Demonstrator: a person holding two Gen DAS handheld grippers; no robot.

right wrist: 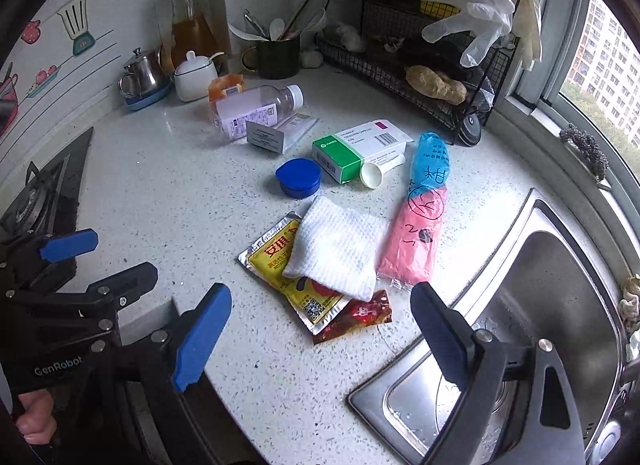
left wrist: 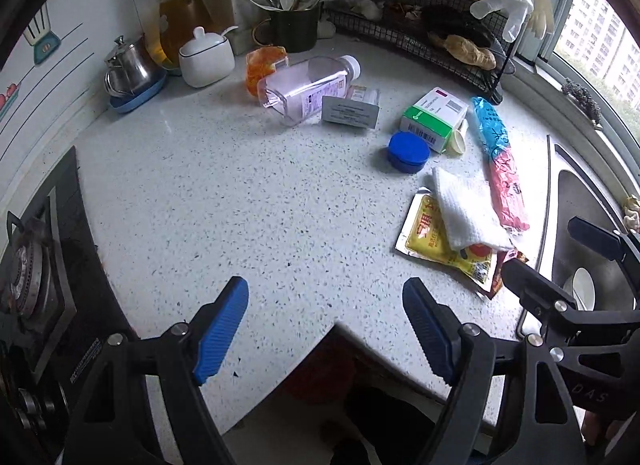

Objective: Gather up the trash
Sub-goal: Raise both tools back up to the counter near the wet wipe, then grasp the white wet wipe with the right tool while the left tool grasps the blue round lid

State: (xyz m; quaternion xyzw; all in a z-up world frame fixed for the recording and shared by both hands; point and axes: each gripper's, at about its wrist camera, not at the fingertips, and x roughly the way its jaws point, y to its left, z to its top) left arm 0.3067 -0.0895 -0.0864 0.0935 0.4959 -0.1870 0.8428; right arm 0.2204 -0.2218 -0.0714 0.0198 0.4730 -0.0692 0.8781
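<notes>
Dead ahead of my right claw (right wrist: 320, 333), jaws apart and empty, the yellow sachet (right wrist: 296, 281) lies diagonally under the napkin (right wrist: 336, 249); left claw (left wrist: 324, 325), also apart, is farther.

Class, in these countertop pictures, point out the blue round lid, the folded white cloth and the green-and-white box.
blue round lid (right wrist: 298, 177), right wrist view, on its flat top.
folded white cloth (right wrist: 336, 247), right wrist view, on its middle.
green-and-white box (left wrist: 434, 115), left wrist view, on its top face.
</notes>
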